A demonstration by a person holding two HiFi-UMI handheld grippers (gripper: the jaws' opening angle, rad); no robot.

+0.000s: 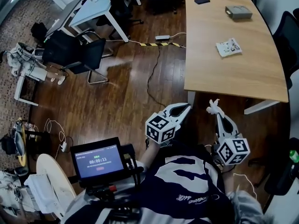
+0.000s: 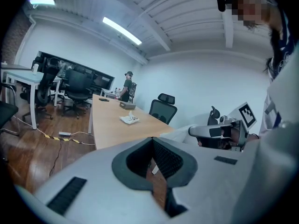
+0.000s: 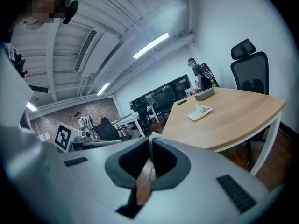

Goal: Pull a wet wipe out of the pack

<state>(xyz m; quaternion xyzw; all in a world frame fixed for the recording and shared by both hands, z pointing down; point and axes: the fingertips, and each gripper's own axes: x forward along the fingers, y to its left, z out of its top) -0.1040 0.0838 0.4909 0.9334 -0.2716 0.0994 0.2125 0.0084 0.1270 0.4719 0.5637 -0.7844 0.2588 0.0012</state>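
Note:
The wet wipe pack point(image 1: 229, 47), a flat white packet with a printed top, lies on the light wooden table point(image 1: 224, 78). It also shows small in the left gripper view point(image 2: 129, 119) and the right gripper view point(image 3: 200, 111). Both grippers are held side by side in front of the person's body, short of the table's near edge and well away from the pack. My left gripper point(image 1: 183, 107) point(image 2: 152, 139) has its jaw tips together with nothing between them. My right gripper point(image 1: 215, 108) point(image 3: 149, 136) is likewise shut and empty.
A grey box point(image 1: 238, 12) and a dark phone point(image 1: 202, 0) lie farther along the table. A black office chair point(image 1: 286, 43) stands at its right side, another chair point(image 1: 86, 55) on the wooden floor to the left. A cable point(image 1: 153, 71) runs across the floor. A person point(image 2: 127, 86) stands at the table's far end.

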